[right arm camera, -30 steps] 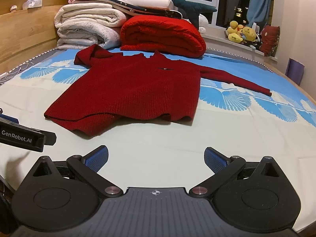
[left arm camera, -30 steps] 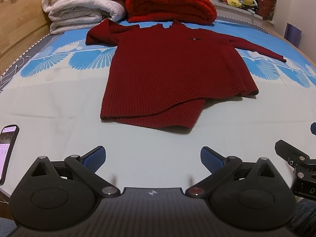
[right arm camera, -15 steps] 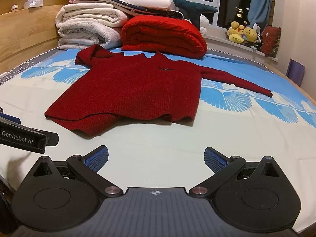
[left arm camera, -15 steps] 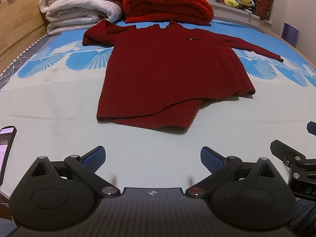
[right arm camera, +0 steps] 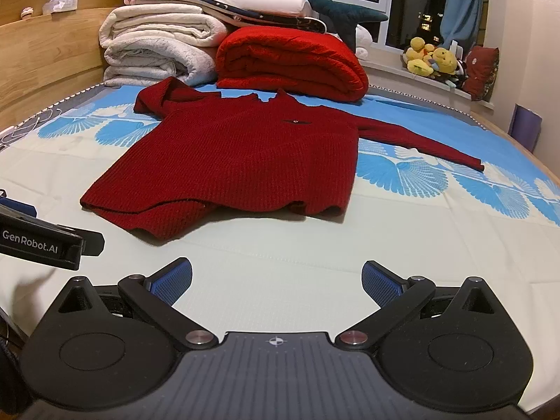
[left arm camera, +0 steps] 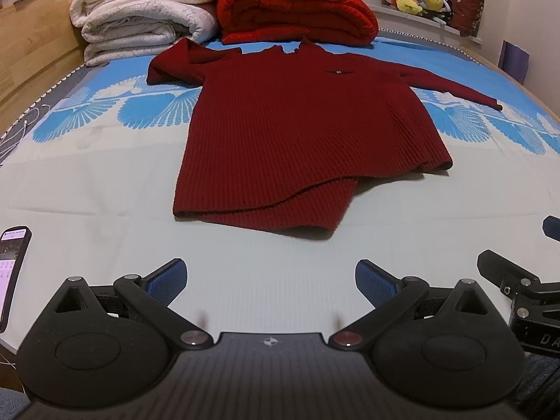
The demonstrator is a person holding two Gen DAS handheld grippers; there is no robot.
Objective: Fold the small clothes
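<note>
Left wrist: left gripper [left arm camera: 268, 280], fingers apart, empty; red sweater [left arm camera: 301, 133] flat on bed [left arm camera: 87, 192], far of it; phone [left arm camera: 12, 273] near left. Right wrist: right gripper [right arm camera: 276, 281], fingers apart, empty; sweater [right arm camera: 238, 161] far left; blankets [right arm camera: 290, 59] beyond.

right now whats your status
Left gripper open, right gripper open, both empty. Red sweater flat on bed, unfolded, one sleeve out. Phone at near left edge, clear of sweater.

The sweater [left arm camera: 301, 133] lies on the bed [left arm camera: 105, 189]. Folded blankets [left arm camera: 147, 10] are stacked behind it. A phone [left arm camera: 10, 273] lies at the near left.
</note>
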